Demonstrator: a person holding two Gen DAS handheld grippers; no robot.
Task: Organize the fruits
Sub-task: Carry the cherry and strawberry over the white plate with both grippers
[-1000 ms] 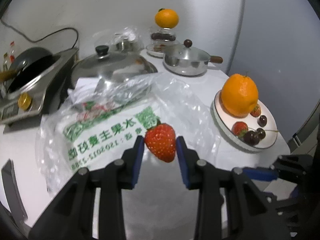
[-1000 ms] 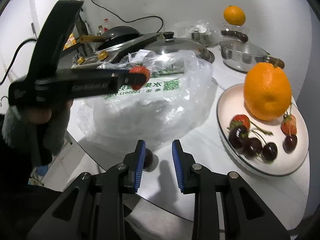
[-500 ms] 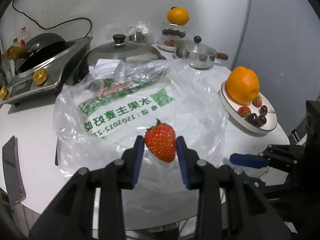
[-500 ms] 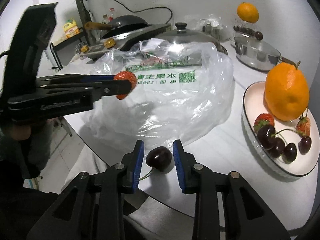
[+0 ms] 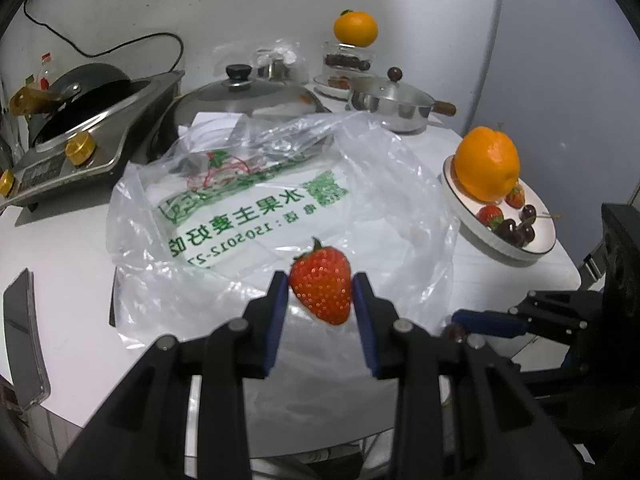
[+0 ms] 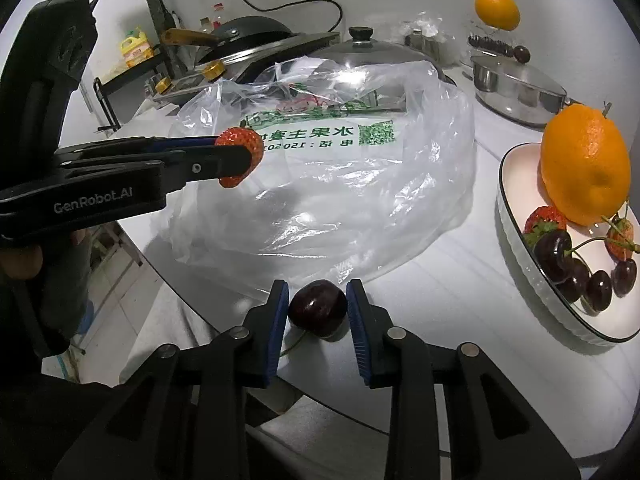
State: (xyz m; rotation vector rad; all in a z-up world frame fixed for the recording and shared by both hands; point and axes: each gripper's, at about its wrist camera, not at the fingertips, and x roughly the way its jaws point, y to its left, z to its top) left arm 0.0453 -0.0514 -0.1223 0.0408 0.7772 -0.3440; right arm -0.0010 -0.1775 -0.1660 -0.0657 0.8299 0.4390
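The left tongs (image 5: 320, 292) are gripping a red strawberry (image 5: 321, 290) between both blue pads, holding it in the air above the clear plastic bag (image 5: 280, 200). The right tongs (image 6: 317, 308) are sitting low on the white surface (image 6: 440, 300), pads lying against either side of a dark cherry (image 6: 318, 307) just in front of the bag — whether they are actually squeezing it, I cannot tell. To the right, a white plate (image 6: 516, 216) is carrying an orange (image 6: 584, 168), strawberries and cherries.
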